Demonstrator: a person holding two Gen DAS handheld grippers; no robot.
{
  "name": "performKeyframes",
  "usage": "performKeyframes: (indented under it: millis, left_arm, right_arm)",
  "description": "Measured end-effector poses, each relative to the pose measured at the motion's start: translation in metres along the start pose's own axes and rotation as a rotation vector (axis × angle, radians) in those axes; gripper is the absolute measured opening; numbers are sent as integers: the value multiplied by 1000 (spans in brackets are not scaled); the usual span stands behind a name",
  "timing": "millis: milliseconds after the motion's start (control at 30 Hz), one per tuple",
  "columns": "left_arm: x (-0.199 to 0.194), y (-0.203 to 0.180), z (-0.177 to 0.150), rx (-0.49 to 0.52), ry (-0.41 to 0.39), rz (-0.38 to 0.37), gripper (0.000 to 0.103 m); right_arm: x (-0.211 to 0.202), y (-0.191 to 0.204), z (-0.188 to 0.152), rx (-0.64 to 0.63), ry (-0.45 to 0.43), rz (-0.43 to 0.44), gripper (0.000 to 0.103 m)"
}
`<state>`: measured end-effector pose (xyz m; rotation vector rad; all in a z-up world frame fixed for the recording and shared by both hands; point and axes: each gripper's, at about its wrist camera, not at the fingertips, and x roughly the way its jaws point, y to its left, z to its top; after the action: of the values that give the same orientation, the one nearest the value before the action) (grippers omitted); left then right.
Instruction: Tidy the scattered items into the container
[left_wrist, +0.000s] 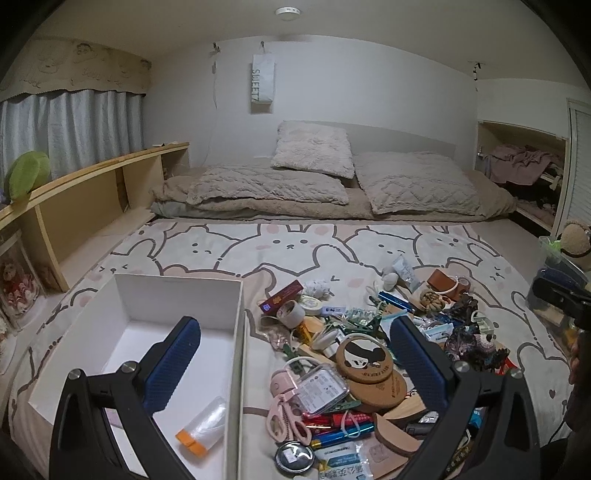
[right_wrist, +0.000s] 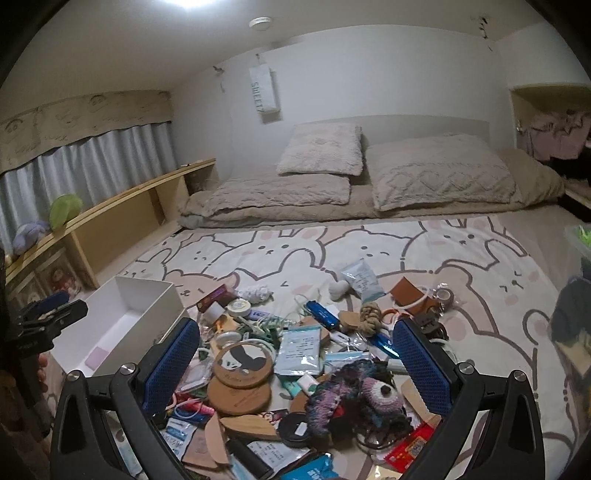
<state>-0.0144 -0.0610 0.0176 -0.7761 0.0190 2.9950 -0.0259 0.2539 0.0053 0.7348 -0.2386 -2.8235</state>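
White cardboard forms the open box (left_wrist: 177, 295), lying on the rabbit-print bedspread (left_wrist: 288, 243). Just right of the box spreads the pile of scattered items (left_wrist: 369, 350). The left gripper (left_wrist: 295, 365) hangs over the box's right wall, jaws spread wide, holding nothing. The right gripper (right_wrist: 295, 365), likewise agape and empty, hovers right of the box over the pile. Inside the box lies an orange-capped clear tube (left_wrist: 203, 432).
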Motion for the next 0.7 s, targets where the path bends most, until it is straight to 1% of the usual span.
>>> performKeyframes:
  millis: [300, 400, 467, 567, 700]
  left_arm:
    - [28, -25, -17, 13, 24, -31, 103]
    - [38, -32, -22, 22, 31, -37, 103]
    - [44, -35, -26, 23, 35, -44, 103]
    - [54, -38, -32, 19, 46, -45, 103]
    - [67, -41, -41, 2, 73, -50, 103]
  right_arm:
    - [19, -31, -18, 71, 30, -58, 103]
    - [23, -39, -23, 98, 22, -104, 103]
    - [24, -42, -27, 92, 5, -130, 103]
    - [28, -45, -32, 62, -13, -143, 103]
    - [35, -50, -41, 63, -10, -169, 103]
